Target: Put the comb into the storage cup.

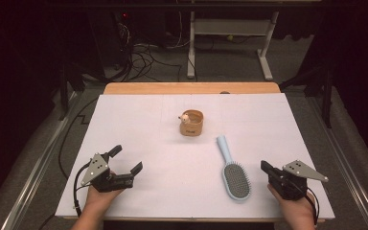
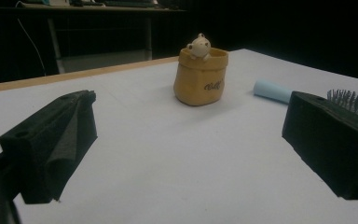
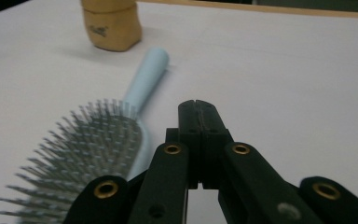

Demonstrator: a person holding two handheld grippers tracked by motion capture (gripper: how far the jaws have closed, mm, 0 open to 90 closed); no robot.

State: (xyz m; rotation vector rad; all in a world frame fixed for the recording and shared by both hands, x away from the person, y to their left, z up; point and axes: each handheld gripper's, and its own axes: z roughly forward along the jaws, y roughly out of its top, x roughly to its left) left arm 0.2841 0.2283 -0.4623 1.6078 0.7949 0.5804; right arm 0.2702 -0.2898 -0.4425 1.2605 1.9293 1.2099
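**Both grippers wait at the near edge, hairbrush not yet taken**

Closest to the camera, the right gripper has its two jaws pressed together and empty. It rests on the white table, just beside the hairbrush. This brush lies bristles up, with its pale blue handle pointing toward the small yellow pot further back. The left gripper has its jaws spread wide, holds nothing, and points at the pot from well apart. The work seems to be at its start. Probably the right jaws must first open, then close around the handle.
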